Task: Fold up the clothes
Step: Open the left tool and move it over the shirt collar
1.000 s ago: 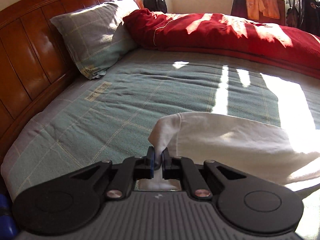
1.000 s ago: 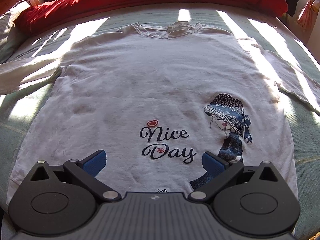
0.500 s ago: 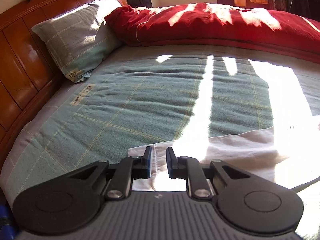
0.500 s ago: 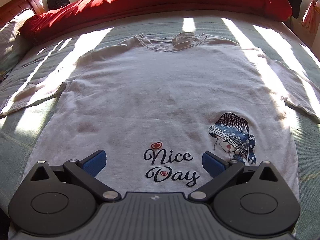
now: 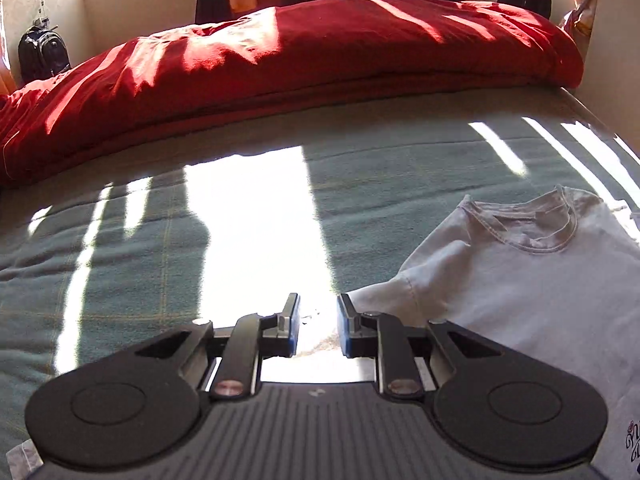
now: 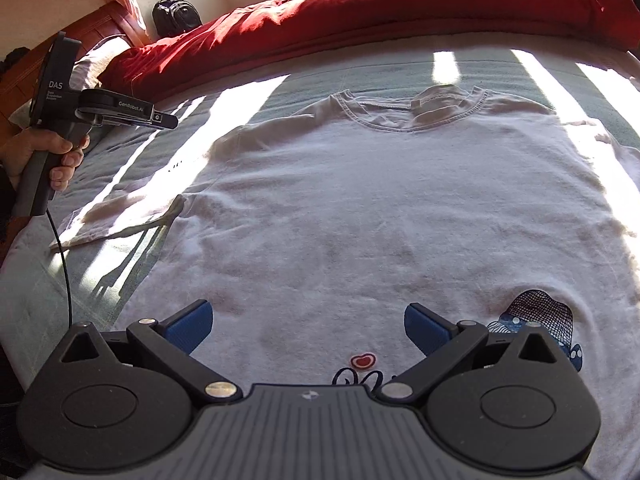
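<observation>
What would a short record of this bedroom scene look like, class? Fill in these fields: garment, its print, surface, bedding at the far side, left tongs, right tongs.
garment: white T-shirt, spread flat, front up, collar toward the far side
print: a red heart above dark script, and a hatted figure, near the hem
surface: green checked bed cover
bedding at the far side: red duvet, bunched along the edge
left tongs: jaws opening, nothing between them, above the shirt's sleeve
right tongs: wide open, empty, over the shirt's lower front

A white cotton T-shirt lies matt and creased on a green woven blanket. At twelve o'clock, a soft red quilt; at ten o'clock, a glossy wooden headboard.
</observation>
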A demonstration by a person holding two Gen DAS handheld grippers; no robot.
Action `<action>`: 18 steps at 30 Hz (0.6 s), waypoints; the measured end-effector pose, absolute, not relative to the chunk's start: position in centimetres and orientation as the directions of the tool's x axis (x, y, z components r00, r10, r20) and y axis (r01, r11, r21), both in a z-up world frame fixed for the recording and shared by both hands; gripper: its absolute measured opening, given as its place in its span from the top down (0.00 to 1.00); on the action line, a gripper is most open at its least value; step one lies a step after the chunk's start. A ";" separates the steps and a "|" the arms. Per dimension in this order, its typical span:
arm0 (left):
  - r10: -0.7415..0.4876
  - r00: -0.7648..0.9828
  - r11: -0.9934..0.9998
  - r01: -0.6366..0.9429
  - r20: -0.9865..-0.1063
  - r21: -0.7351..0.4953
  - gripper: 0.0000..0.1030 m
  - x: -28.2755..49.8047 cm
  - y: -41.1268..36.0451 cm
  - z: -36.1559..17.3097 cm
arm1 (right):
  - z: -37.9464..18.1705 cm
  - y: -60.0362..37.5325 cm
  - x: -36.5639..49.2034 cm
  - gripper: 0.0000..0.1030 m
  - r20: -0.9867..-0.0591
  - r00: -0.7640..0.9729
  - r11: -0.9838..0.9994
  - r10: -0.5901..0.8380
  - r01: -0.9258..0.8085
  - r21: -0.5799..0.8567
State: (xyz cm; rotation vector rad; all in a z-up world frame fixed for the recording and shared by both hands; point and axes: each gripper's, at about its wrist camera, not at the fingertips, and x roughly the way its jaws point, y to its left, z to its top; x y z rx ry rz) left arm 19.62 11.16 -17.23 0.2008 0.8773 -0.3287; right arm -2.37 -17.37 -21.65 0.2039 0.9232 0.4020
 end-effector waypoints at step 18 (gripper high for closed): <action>-0.289 0.466 0.790 0.610 -0.836 0.066 0.71 23.7 4.5 -24.5 | -22.8 -21.0 -1.0 0.00 -0.671 0.562 0.872 0.485 -0.251 0.420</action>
